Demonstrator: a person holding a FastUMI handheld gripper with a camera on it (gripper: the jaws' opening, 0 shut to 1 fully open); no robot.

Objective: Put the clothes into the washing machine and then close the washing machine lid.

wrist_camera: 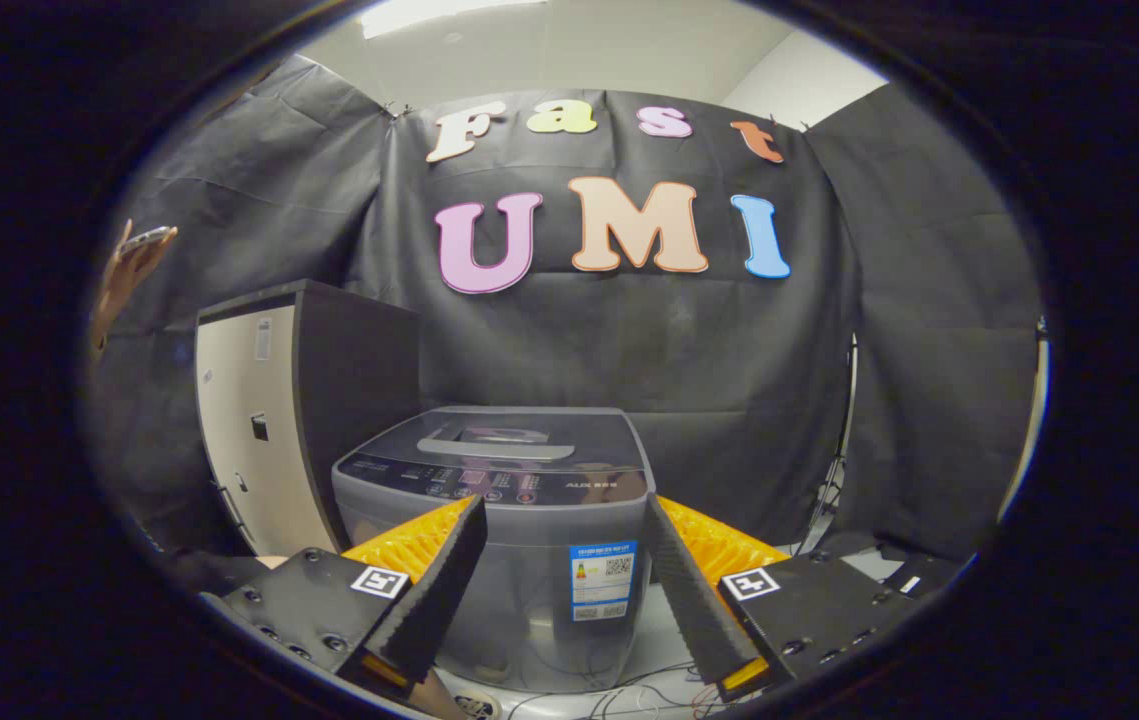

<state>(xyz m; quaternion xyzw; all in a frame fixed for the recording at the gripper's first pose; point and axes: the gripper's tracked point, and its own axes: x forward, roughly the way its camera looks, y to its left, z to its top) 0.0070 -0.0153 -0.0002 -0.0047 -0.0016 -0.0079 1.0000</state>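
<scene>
A grey top-loading washing machine (519, 520) stands on the floor beyond my fingers, against the black cloth wall. Its lid (504, 435) lies flat and shut, with a pale handle across the top and a dark control panel along the front edge. My gripper (561, 512) is open and holds nothing; its two black fingers (434, 590) with orange backs stand wide apart, framing the machine's front. I see no clothes in this view.
A tall cabinet (279, 420) with a pale door and dark side stands just left of the machine. A person's hand (129, 270) holding a phone shows at the far left. Cables (629, 690) lie on the floor under the machine. A stand pole (844, 440) rises at right.
</scene>
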